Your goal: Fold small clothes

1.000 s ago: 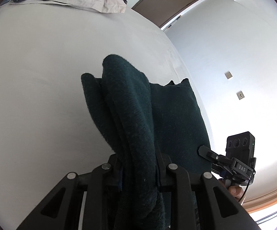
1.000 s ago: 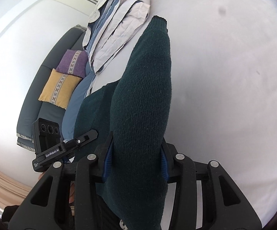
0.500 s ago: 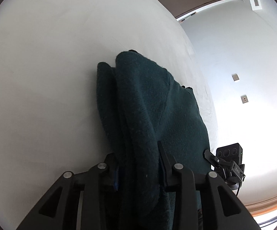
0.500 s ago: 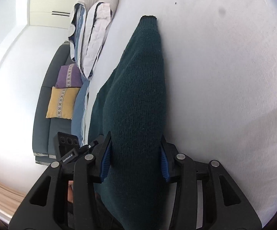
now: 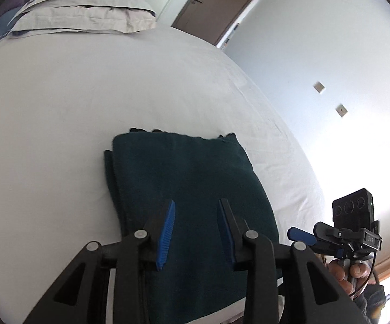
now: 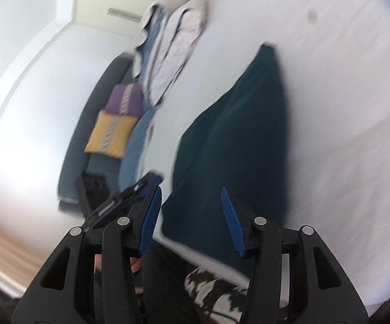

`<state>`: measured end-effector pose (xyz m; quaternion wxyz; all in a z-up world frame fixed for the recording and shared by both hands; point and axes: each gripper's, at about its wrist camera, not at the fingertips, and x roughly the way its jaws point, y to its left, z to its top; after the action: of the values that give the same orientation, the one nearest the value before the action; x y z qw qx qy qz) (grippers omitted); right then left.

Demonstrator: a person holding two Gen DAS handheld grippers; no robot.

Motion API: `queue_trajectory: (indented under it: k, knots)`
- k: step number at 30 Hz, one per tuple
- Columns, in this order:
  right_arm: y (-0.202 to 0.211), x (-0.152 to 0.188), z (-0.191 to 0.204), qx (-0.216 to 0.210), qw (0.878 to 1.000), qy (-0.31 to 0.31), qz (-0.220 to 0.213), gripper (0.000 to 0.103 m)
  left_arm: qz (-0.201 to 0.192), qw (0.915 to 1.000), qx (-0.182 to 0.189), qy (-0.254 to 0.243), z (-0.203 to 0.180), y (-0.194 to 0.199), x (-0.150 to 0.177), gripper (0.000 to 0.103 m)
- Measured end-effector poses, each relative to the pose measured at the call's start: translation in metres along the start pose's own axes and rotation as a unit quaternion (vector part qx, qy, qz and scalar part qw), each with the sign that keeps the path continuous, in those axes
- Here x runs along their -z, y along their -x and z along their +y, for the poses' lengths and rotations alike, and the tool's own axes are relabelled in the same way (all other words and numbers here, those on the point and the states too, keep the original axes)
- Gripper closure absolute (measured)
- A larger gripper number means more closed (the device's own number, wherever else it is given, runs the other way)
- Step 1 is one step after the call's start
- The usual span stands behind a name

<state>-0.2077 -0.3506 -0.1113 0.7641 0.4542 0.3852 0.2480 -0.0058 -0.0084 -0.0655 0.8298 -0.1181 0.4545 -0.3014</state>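
Jaws of both grippers stand apart and hold nothing. The left gripper [image 5: 195, 229] has its blue pads clear of the cloth, a gap on each side. The right gripper [image 6: 192, 221] has just been opening further, nothing between its pads; that view is blurred.

The dark green garment [image 5: 187, 189] lies folded flat on the white bed [image 5: 60, 108], a rough rectangle with layered edges showing along its 9 o'clock side. In the left wrist view it sits at centre, running toward 6 o'clock under the left gripper. In the right wrist view the same garment [image 6: 235, 148] stretches from centre toward 1 o'clock.

Stacked pillows [image 5: 84, 8] lie at 11 o'clock at the bed's far end. A brown door [image 5: 219, 2] stands at 12 o'clock. In the right wrist view, a purple cushion [image 6: 126, 100] and a yellow cushion [image 6: 108, 135] rest at 9 o'clock.
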Motion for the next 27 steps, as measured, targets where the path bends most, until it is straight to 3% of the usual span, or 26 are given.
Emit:
queue_trajectory:
  k: [2, 5, 6, 7, 9, 12, 16, 18, 19, 20, 21, 27]
  knots:
    - [-0.014, 0.009, -0.002, 0.006, 1.0, 0.001, 0.02, 0.057, 0.022, 0.9997, -0.011, -0.008, -0.002, -0.019, 0.008, 0.068]
    - [-0.023, 0.025, -0.037, 0.006, 0.998, -0.052, 0.04, 0.062, 0.049, 0.9987, -0.004, 0.014, 0.012, -0.043, 0.025, 0.07]
    - [-0.022, 0.029, -0.047, -0.005, 0.997, -0.062, 0.039, 0.066, 0.046, 0.9988, 0.0, 0.016, 0.017, -0.044, 0.031, 0.071]
    - [-0.019, 0.032, -0.055, -0.011, 0.997, -0.067, 0.036, 0.076, 0.038, 0.9991, 0.011, 0.018, 0.021, -0.043, 0.035, 0.071]
    - [-0.018, 0.037, -0.066, -0.04, 0.996, -0.079, 0.03, 0.079, 0.033, 0.9986, 0.03, 0.027, 0.029, -0.042, 0.039, 0.071]
    - [-0.018, 0.041, -0.067, -0.044, 0.995, -0.079, 0.033, 0.081, 0.027, 0.9967, 0.057, 0.05, 0.045, -0.04, 0.043, 0.072]
    - [-0.003, 0.035, -0.046, -0.028, 0.998, -0.049, 0.03, 0.076, 0.021, 0.9952, 0.073, 0.061, 0.053, -0.037, 0.047, 0.072]
    - [-0.003, 0.008, -0.037, -0.028, 0.999, -0.037, 0.01, 0.071, 0.019, 0.9952, 0.073, 0.062, 0.051, -0.037, 0.048, 0.072]
    - [0.005, -0.001, -0.034, -0.027, 0.999, -0.033, 0.0, 0.062, 0.017, 0.9947, 0.076, 0.067, 0.053, -0.038, 0.048, 0.072]
    - [0.008, -0.012, -0.029, -0.026, 0.999, -0.03, -0.013, 0.044, 0.016, 0.9941, 0.079, 0.073, 0.053, -0.038, 0.049, 0.072]
    - [0.008, -0.022, -0.022, -0.021, 0.999, -0.025, -0.024, 0.041, 0.015, 0.9934, 0.082, 0.079, 0.055, -0.037, 0.05, 0.073]
    - [-0.031, -0.074, -0.006, -0.011, 1.0, -0.01, -0.004, 0.041, 0.022, 0.9891, 0.088, 0.116, 0.072, -0.039, 0.053, 0.093]
